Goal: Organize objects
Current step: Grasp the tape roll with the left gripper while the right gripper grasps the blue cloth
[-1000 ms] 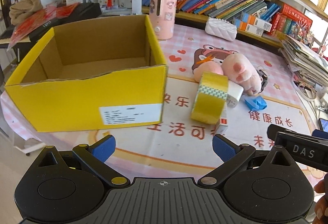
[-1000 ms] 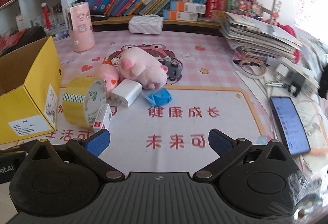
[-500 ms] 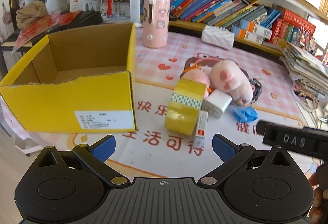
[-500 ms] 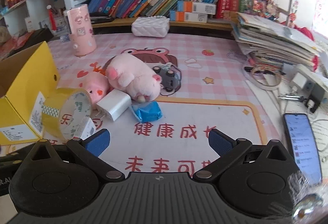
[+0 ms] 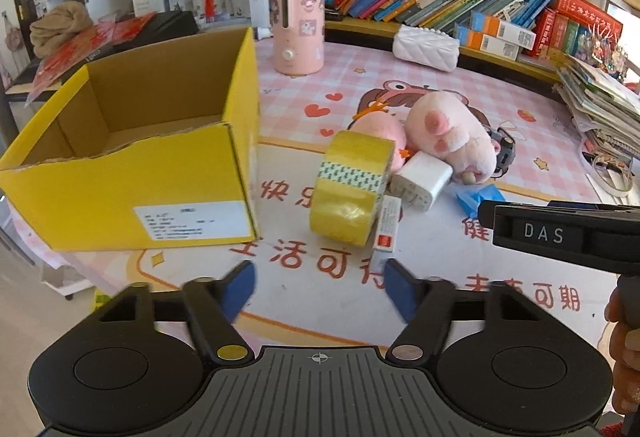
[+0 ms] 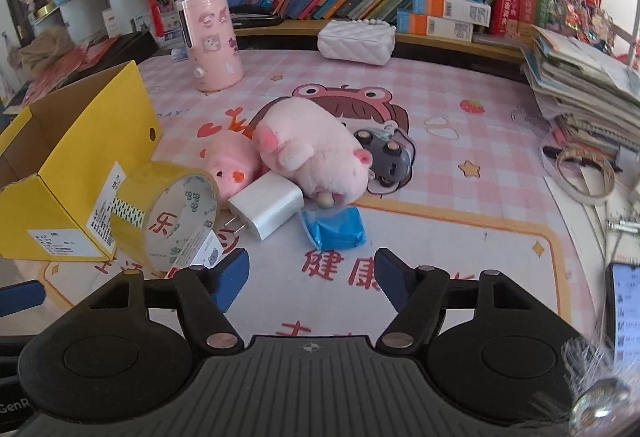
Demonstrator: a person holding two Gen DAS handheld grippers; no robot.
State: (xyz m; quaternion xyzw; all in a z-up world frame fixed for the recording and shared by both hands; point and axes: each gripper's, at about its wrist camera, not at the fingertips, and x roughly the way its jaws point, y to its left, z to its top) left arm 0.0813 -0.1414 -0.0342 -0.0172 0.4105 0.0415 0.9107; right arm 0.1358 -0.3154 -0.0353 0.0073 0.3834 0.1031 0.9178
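Both tools' jaws are closing on air: left gripper (image 5: 318, 287), right gripper (image 6: 308, 277). Just ahead of our left tips lies the small box (image 5: 386, 229), leaning on the yellow tape roll (image 5: 350, 189). Beyond-left, the open yellow carton (image 5: 132, 197). We judge: re-spread first, then straddle 1 item squarely.

"DAS" stands on the right tongs' (image 5: 560, 237) black body; "健康" on the mat (image 6: 440, 237).

Both views are brightly lit by daylight from the far right, where detail is washed out. Shelves (image 5: 440, 37) are bowed by fisheye distortion. Motion blur is seen on the blue fingertips (image 5: 240, 287).
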